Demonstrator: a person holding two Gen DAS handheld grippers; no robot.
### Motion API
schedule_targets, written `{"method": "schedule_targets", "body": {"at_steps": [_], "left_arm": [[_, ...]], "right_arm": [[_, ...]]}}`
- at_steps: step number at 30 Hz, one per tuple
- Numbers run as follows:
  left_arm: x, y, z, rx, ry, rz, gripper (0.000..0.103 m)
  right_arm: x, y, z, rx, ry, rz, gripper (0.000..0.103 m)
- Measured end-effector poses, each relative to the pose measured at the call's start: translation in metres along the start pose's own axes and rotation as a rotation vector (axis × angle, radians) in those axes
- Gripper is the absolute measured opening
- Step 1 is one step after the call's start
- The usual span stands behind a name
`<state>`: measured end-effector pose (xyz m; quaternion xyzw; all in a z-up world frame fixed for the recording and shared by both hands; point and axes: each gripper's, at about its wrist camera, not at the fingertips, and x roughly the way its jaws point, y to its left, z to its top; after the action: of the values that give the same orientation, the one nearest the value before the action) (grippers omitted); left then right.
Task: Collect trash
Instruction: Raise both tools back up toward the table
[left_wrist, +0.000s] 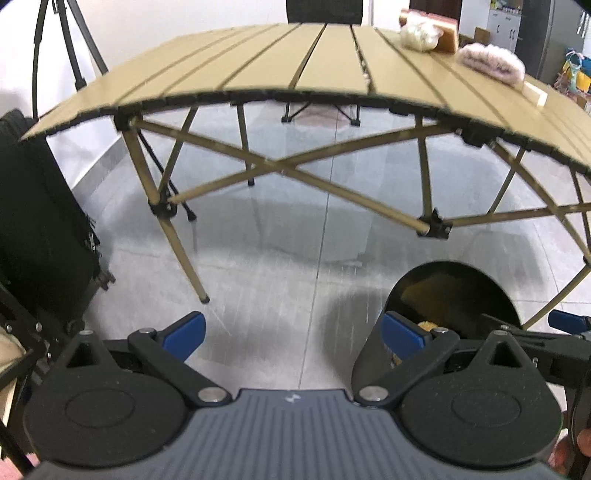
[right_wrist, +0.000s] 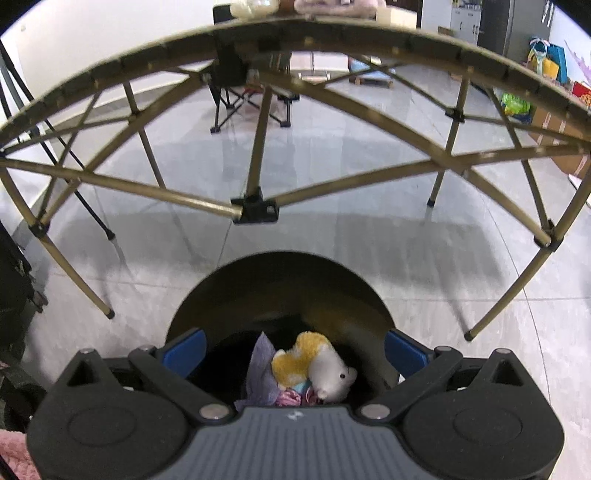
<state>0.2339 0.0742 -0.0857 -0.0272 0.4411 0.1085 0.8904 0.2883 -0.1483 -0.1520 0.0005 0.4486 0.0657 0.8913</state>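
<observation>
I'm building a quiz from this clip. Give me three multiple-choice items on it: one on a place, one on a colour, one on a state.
1. Where does the black bin stand?
A. on the table
B. on the floor near the table
C. on a chair

2. What colour are the right claw's finger pads?
A. blue
B. red
C. white

3. How is the right claw?
A. shut on a toy
B. shut, empty
C. open above the bin

B: the bin stands on grey tiles below the slatted table.
A: both pads show blue.
C: the pads are spread, and the plush toy lies loose inside.
</observation>
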Motion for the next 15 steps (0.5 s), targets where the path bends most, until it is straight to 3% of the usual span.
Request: {"method": "schedule_targets", "body": {"at_steps": [10,15], "left_arm": [[-0.031,-0.013,0.023,-0.024,-0.12,-0.042,0.103],[-0.044,-0.021,0.043,-0.021,-0.187,-0.039,0.103]], "right_arm": [[-0.046,-0.011,0.016,-0.028,-0.166,0.023,0.103],[-0.084,-0.024,0.029,-0.02,-0.311,0.051,0.103]]}}
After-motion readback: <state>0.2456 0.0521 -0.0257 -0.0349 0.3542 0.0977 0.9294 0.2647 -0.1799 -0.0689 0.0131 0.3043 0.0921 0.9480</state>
